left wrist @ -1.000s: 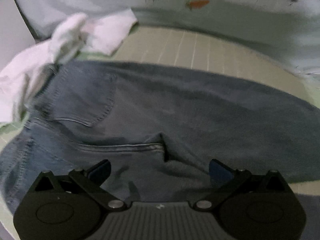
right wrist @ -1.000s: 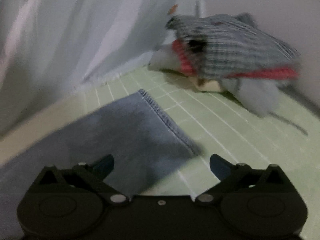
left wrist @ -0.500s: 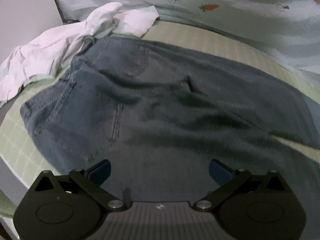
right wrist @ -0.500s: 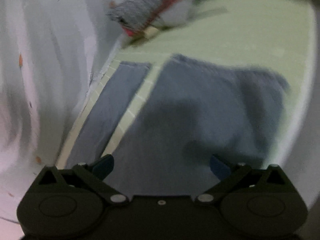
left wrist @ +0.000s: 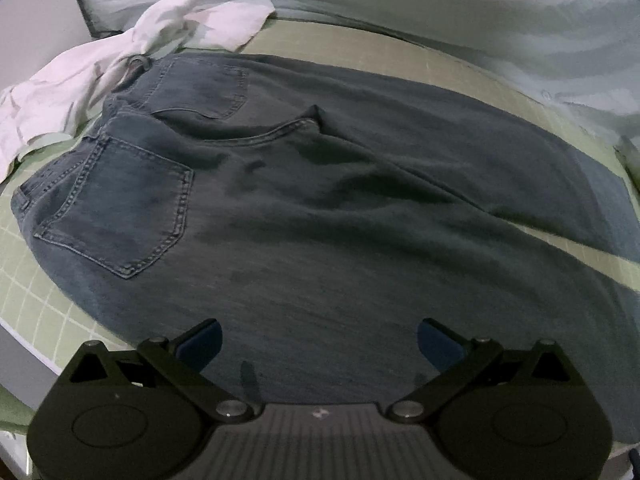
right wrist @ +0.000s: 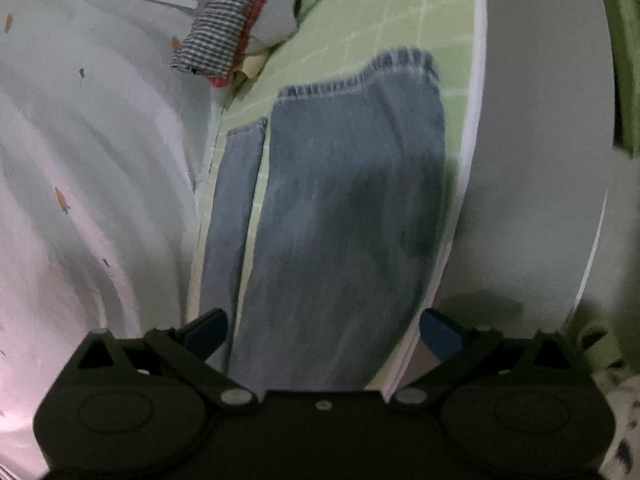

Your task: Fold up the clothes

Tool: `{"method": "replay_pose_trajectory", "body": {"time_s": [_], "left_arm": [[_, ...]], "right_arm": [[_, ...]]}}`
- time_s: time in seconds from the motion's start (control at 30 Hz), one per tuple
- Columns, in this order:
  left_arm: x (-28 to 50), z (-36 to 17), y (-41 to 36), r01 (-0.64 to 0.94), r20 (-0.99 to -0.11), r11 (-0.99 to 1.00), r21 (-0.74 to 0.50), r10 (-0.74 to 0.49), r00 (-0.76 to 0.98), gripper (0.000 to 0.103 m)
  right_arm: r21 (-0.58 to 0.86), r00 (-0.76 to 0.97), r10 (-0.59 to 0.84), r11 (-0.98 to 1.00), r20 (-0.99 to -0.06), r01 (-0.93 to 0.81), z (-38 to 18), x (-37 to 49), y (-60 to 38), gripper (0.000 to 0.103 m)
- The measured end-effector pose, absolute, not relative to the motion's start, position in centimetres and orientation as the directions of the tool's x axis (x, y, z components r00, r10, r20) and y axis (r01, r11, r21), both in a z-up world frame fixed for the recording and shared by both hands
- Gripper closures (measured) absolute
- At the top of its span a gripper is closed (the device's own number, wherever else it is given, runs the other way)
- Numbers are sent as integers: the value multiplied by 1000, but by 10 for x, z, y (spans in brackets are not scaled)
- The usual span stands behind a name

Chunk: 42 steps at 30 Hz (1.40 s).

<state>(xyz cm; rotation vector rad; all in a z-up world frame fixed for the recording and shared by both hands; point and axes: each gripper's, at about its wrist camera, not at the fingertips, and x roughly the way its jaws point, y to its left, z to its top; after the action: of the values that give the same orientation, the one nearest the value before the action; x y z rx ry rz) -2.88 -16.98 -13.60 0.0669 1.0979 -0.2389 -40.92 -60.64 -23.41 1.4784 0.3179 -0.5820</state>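
Mat [left wrist: 24,280]: green, gridded, under everything.
Jeans [left wrist: 320,208]: spread flat across mat, back pockets up, legs apart.
White garment [left wrist: 80,72]: crumpled by the waistband.
Left gripper [left wrist: 318,344]: fingers spread, empty, above jeans.
Right gripper [right wrist: 322,334]: spread, empty, over legs.

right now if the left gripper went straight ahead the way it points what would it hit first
Most likely the dark blue denim jeans spread on the green gridded mat: the open left gripper points down onto their seat and thigh. Depth is unclear.
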Motion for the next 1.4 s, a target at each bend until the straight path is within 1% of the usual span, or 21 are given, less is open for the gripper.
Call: {"method": "replay_pose_trajectory", "body": {"time_s": [0.1, 0.33, 0.53, 0.73, 0.87, 1.0, 1.23, 1.4], "left_arm": [[-29, -134, -166, 220, -884, 974, -62, -156, 440, 0], [-29, -130, -151, 184, -882, 981, -60, -139, 451, 0], [-29, -128, -128, 126, -878, 989, -73, -123, 463, 0], [-22, -129, -101, 57, -879, 993, -100, -115, 464, 0], [-12, -132, -74, -13, -883, 993, -118, -99, 459, 0], [5, -133, -34, -146, -884, 980, -137, -54, 465, 0], [45, -143, 40, -302, -889, 937, -176, -20, 457, 0], [76, -164, 75, -364, -897, 904, -225, -46, 441, 1]], "right_arm": [[858, 848, -149, -6, -509, 514, -236, -402, -603, 0], [867, 860, -116, -24, -497, 498, -244, -382, -600, 0], [897, 893, -96, -96, -440, 431, -256, -372, -597, 0], [887, 886, -38, -46, -462, 460, -250, -347, -583, 0], [879, 878, -36, -41, -477, 475, -246, -332, -575, 0], [872, 868, -83, -62, -489, 485, -243, -325, -569, 0], [872, 841, -229, -149, -489, 466, -243, -323, -558, 0], [867, 809, -312, -187, -498, 461, -242, -317, -553, 0]]}}
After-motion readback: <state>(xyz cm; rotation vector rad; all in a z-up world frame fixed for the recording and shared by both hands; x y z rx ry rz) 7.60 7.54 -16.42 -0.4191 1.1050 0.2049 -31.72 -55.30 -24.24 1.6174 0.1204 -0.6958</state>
